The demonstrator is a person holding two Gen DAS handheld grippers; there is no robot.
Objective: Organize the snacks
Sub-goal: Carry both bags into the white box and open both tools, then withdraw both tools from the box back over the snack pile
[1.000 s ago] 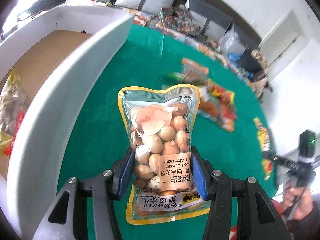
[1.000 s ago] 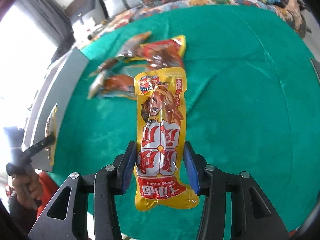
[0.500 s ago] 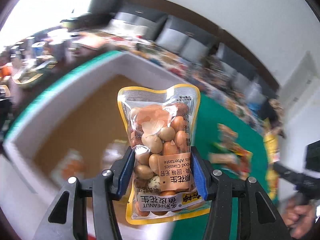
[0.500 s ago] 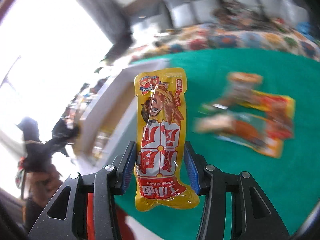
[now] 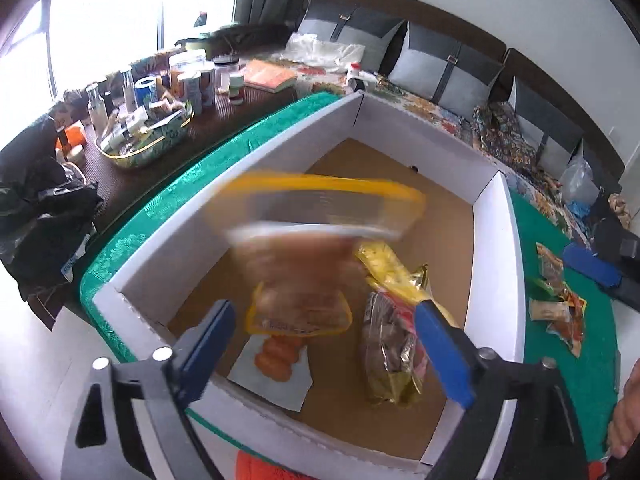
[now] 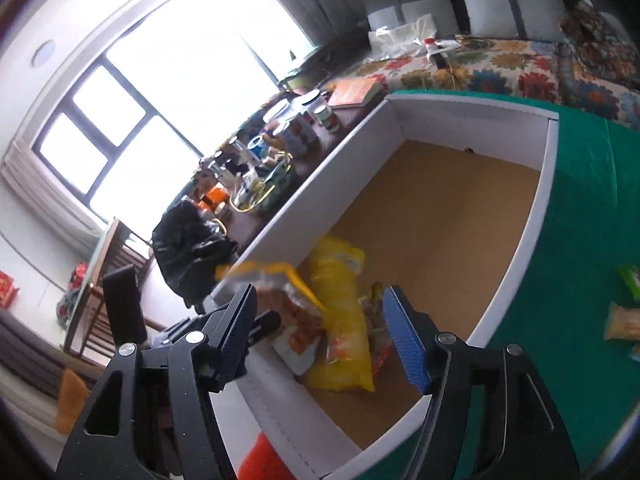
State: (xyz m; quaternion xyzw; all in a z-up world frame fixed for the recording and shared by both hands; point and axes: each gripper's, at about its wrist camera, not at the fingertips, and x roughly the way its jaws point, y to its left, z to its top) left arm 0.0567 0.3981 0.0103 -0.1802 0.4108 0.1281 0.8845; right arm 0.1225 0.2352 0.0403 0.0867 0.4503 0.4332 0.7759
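- Left wrist view: the left gripper (image 5: 320,344) has just been opening; its blue-padded fingers (image 5: 442,354) stand wide apart and clear of the clear, yellow-edged peanut pouch (image 5: 308,240). The pouch is blurred, loose in the air above the white-walled cardboard box with a brown floor (image 5: 496,264), no pad touching it.
- Left wrist view, count: on the box floor lie one white packet with orange contents (image 5: 276,360) and one crumpled yellow-and-brown foil bag (image 5: 390,344); any further packets there are too blurred to separate. On the green-clothed desk (image 5: 528,280) outside the box, about three small packets (image 5: 558,304) remain.
- Right wrist view: the right gripper (image 6: 320,332) has likewise just been opening; its fingers are spread and grip nothing. The long yellow sausage packet (image 6: 344,320) lies below them in the near corner of the box, and the peanut pouch shows as a yellow blur beside it.
- Risk: the falling pouch could land on the box's near wall and tip out. Judged cause: release close to that edge.
- Risk: packets piling in one corner could leave the box untidy and the far floor unused.
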